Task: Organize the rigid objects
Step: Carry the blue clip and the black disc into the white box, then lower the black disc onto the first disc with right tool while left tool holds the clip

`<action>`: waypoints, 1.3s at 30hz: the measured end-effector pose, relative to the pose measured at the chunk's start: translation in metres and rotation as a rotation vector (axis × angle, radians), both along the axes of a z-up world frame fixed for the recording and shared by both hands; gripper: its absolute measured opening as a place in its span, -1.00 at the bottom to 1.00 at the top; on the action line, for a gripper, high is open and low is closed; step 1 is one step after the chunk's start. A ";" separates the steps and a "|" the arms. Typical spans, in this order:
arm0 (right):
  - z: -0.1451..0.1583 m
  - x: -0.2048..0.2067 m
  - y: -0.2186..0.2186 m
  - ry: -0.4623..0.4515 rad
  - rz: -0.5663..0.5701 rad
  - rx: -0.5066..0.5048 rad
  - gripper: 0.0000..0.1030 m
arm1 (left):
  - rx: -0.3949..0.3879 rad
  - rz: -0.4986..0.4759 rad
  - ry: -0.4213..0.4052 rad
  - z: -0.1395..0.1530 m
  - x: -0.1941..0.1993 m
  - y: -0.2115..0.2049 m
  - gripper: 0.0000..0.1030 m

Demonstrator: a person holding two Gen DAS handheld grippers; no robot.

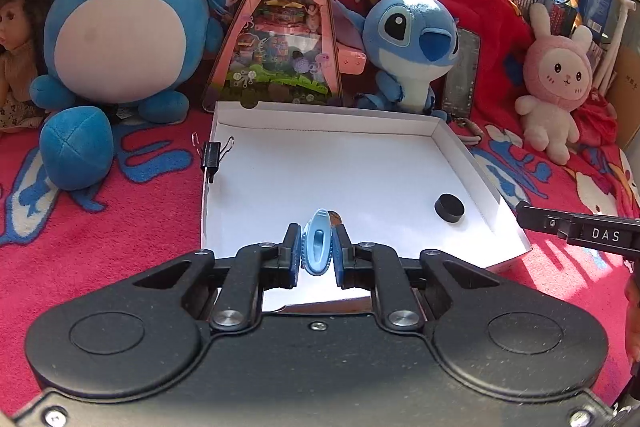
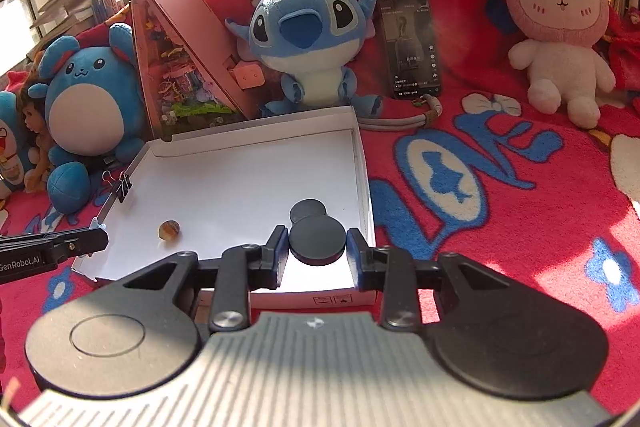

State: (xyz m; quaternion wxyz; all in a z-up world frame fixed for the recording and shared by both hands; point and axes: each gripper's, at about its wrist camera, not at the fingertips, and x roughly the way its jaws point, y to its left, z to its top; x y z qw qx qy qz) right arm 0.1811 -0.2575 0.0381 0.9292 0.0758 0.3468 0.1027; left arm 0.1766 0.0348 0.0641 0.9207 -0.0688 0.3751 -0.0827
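- Left gripper (image 1: 317, 247): my fingers are clamped on a small blue clip (image 1: 317, 247), hanging over the near edge of the white tray (image 1: 460, 151).
- Right gripper (image 2: 317, 243): fingers pinched on the sides of a black disc (image 2: 317, 241), also just above the tray's near right corner.
- Already in the tray: a second black disc (image 2: 306, 209) near the right wall and a small brown bead (image 2: 169, 229) toward the left; a binder clip (image 1: 211, 153) grips the left wall.
- Step in hand, as I read it: carrying both pieces in to drop them.
- Next move calls for lowering each load onto bare tray floor, the disc beside its twin, the blue clip clear of the bead, then parting the fingers.
- The tray sits on a soft red blanket (image 2: 520, 227), not a tabletop, so gentle set-downs.
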 end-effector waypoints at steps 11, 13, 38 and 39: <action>-0.007 0.052 0.022 0.083 0.010 -0.054 -0.29 | -0.012 0.043 0.101 -0.025 0.037 -0.003 -0.70; -0.012 0.059 0.027 0.098 0.018 -0.073 -0.29 | -0.017 0.046 0.113 -0.029 0.040 -0.003 -0.70; -0.035 0.091 0.050 0.163 0.032 -0.146 -0.29 | -0.022 0.040 0.121 -0.043 0.049 -0.007 -0.70; -0.035 0.092 0.050 0.163 0.033 -0.147 -0.29 | -0.021 0.040 0.120 -0.043 0.049 -0.007 -0.70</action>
